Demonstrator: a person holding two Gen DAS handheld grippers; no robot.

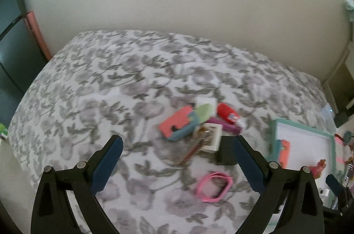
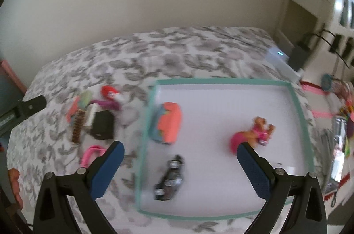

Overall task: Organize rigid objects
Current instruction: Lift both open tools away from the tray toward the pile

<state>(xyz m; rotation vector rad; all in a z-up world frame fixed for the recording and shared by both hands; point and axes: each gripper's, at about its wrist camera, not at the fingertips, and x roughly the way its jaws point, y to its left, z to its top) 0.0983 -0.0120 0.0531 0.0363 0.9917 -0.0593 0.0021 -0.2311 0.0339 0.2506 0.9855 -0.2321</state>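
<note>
Left wrist view: left gripper (image 1: 176, 146) hangs above the bed (image 1: 110, 70) with its jaws spread wide and nothing between them; it faces the pile, so it looks ready for another pick.
Right wrist view: right gripper (image 2: 180, 156) is spread wide too, empty, above the tray's near left edge.
Tray: one teal-rimmed tray (image 2: 221, 81) with a white floor lies on the bed's right side; judging by its contents, it is the collecting spot.
In tray, counted: three things, well apart: a coral case (image 2: 169, 127) by the left wall, a black toy car (image 2: 170, 180) near the front, a pink doll (image 2: 252, 134) toward the right.
Pile: the unsorted things sit bunched on the bedspread left of the tray, touching or overlapping, probably dumped together.
Pile, counted: one coral case (image 1: 177, 121), one green piece (image 1: 204, 112), one red bottle (image 1: 227, 113), one purple tube (image 1: 227, 125), one white box (image 1: 212, 137), one black box (image 1: 225, 151), one striped stick (image 1: 194, 151); blur makes the count rough.
Band: one pink band (image 1: 213, 186) lies alone, nearer than the pile.
Progress: by my reckoning under half is sorted.
Clutter: bright oddments beyond the tray's right edge, too blurred to name.
</note>
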